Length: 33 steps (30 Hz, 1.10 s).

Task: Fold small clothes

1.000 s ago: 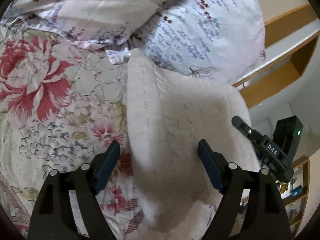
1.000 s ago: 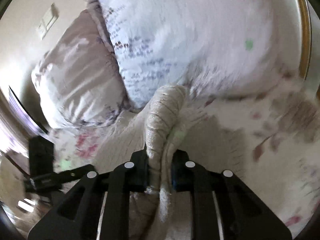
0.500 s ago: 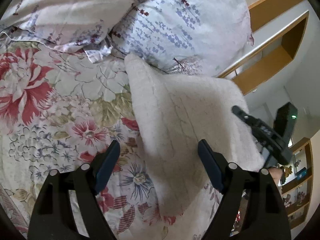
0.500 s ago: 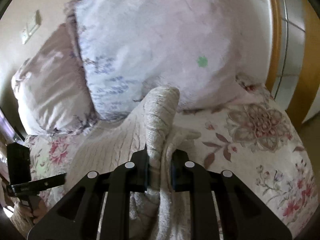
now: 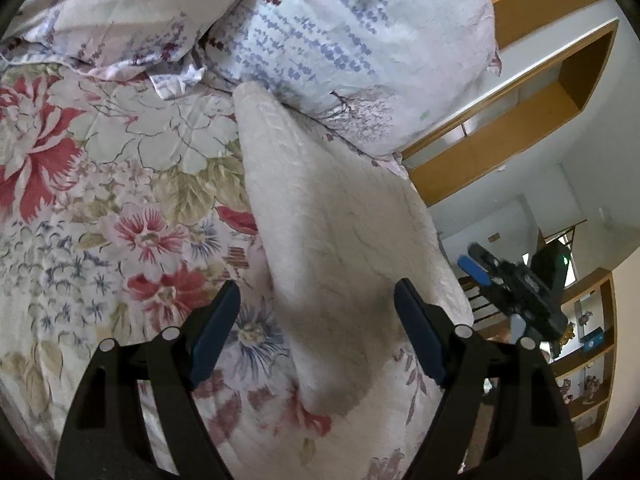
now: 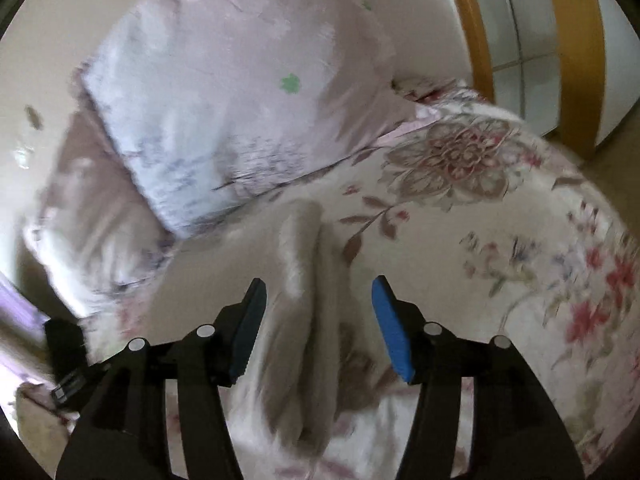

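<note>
The right gripper [image 6: 318,322] is opening, letting go of the knit's [image 6: 302,280] folded edge; the left gripper [image 5: 316,330] is hanging wide and empty, so this fold looks laid.

One cream knit garment [image 5: 340,240], two pillows [image 5: 360,40], one floral bedspread [image 5: 120,184], two grippers: left gripper [image 5: 316,332], right gripper [image 6: 318,324].

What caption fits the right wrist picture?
Right gripper, jaws just opened, lets go of the cream knit garment on the flowery bedspread.
</note>
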{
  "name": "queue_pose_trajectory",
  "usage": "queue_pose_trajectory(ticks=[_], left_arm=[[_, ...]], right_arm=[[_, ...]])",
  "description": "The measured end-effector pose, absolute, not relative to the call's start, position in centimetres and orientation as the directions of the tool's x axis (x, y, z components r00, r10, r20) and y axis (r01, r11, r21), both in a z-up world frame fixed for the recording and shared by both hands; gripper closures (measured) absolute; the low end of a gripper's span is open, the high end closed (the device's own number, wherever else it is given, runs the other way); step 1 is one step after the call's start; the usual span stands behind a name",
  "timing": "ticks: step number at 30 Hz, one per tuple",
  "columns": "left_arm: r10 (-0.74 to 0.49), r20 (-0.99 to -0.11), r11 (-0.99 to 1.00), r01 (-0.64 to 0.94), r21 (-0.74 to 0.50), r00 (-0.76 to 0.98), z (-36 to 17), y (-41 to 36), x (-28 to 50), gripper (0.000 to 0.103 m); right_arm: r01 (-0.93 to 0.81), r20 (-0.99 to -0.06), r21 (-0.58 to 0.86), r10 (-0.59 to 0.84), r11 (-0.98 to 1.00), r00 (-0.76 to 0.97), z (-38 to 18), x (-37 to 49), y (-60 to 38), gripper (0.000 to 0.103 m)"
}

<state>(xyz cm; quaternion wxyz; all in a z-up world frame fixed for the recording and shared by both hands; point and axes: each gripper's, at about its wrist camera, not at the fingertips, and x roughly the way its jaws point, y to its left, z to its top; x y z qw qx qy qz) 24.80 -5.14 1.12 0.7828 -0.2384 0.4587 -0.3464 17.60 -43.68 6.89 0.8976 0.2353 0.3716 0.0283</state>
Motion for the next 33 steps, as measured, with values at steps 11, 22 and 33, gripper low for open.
queue_pose_trajectory(ticks=[11,22,33], left_arm=[[-0.735,-0.615,0.678,0.315,-0.664,0.285,0.6,-6.6,21.3,0.032],[-0.771,-0.596,0.636,0.288,-0.716,0.225,-0.6,-5.7,21.1,0.084],[-0.762,-0.617,0.644,0.327,-0.692,0.196,-1.8,-5.1,19.8,0.086]], right_arm=[[-0.015,-0.660,0.455,0.348,0.890,0.665,5.2,14.2,-40.7,0.053],[-0.044,-0.609,0.352,0.265,0.935,0.748,7.0,12.7,-40.2,0.090],[0.061,-0.742,0.297,0.190,0.953,0.643,1.8,13.8,-41.1,0.089]])
